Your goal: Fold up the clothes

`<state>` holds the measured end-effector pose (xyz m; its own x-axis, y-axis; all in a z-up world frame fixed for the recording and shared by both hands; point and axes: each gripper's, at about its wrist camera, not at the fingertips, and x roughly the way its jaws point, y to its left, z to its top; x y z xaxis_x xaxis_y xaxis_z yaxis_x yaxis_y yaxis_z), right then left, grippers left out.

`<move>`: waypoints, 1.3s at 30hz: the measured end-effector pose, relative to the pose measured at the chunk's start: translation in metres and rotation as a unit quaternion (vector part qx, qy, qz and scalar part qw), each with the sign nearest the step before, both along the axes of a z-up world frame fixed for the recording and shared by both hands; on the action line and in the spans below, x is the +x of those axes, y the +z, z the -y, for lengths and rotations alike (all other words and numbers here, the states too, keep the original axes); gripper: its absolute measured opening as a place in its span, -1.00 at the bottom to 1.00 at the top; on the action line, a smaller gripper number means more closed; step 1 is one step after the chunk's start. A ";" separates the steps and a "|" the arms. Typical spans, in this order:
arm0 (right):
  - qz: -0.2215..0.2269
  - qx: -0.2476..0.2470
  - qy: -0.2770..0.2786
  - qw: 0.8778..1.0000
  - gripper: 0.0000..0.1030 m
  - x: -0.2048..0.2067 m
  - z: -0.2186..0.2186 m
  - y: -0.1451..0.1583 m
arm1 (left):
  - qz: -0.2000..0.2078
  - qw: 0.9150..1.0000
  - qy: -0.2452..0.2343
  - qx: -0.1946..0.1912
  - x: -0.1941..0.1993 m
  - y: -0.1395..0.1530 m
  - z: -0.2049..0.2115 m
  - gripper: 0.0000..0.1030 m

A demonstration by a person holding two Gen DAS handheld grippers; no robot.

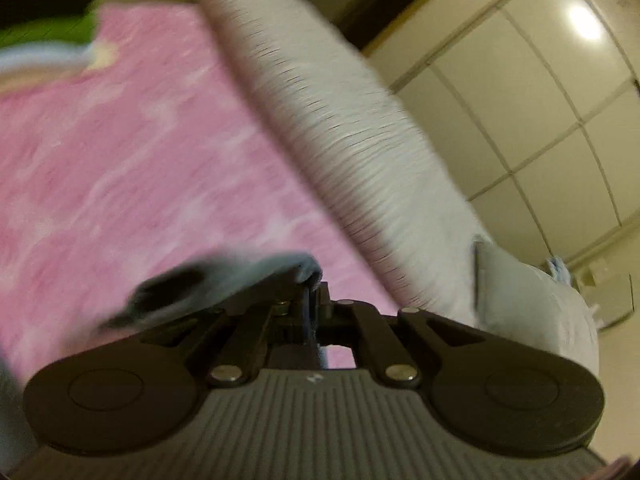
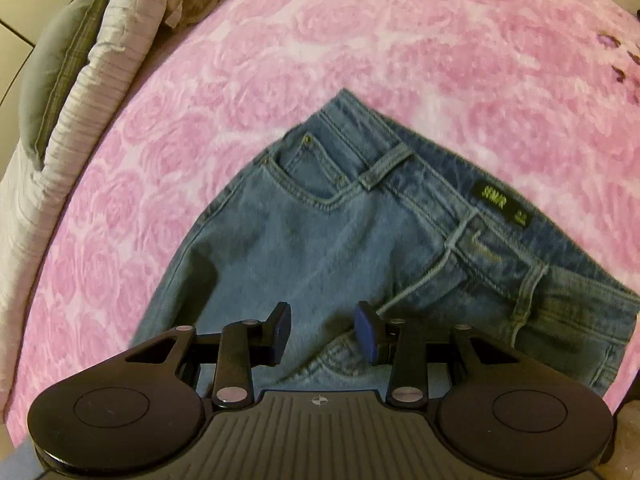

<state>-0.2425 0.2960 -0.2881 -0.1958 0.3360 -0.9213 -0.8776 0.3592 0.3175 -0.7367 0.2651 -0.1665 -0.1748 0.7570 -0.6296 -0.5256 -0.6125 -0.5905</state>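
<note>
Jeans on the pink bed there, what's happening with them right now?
A person with a gripper in each hand is folding the jeans on the pink bedspread. The right gripper hangs open just over the denim near the waistband, gripping nothing. The left gripper is shut on a bit of blue cloth, likely part of the jeans, though that view is blurred.

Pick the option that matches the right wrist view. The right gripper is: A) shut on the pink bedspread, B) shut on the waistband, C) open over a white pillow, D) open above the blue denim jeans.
D: the right gripper shows a wide gap between its blue-padded fingers, poised over the blue denim jeans spread on the pink rose-patterned bedspread.
</note>
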 end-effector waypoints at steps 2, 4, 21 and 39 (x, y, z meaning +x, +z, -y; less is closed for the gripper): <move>-0.005 0.006 -0.005 1.000 -0.24 0.002 -0.005 0.001 | -0.012 1.000 -0.022 -0.018 -0.002 -0.007 -0.057 -0.98; -0.009 0.008 -0.008 1.000 -0.24 0.002 -0.009 0.000 | -0.017 0.997 -0.043 -0.054 -0.008 -0.025 -0.119 -0.91; 0.001 -0.026 -0.024 0.999 -0.24 0.011 -0.014 -0.020 | 0.068 0.971 0.076 -0.218 -0.044 -0.198 -0.068 -0.47; 0.028 0.016 0.016 0.999 -0.24 -0.014 -0.015 -0.001 | -0.062 0.978 -0.043 -0.193 -0.058 -0.189 -0.012 -0.91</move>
<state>-0.2567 0.3107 -0.2894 -0.1551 0.3601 -0.9199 -0.9050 0.3215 0.2784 -0.7945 0.2771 -0.3557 -0.2141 0.4820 -0.8496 -0.6385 -0.7273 -0.2517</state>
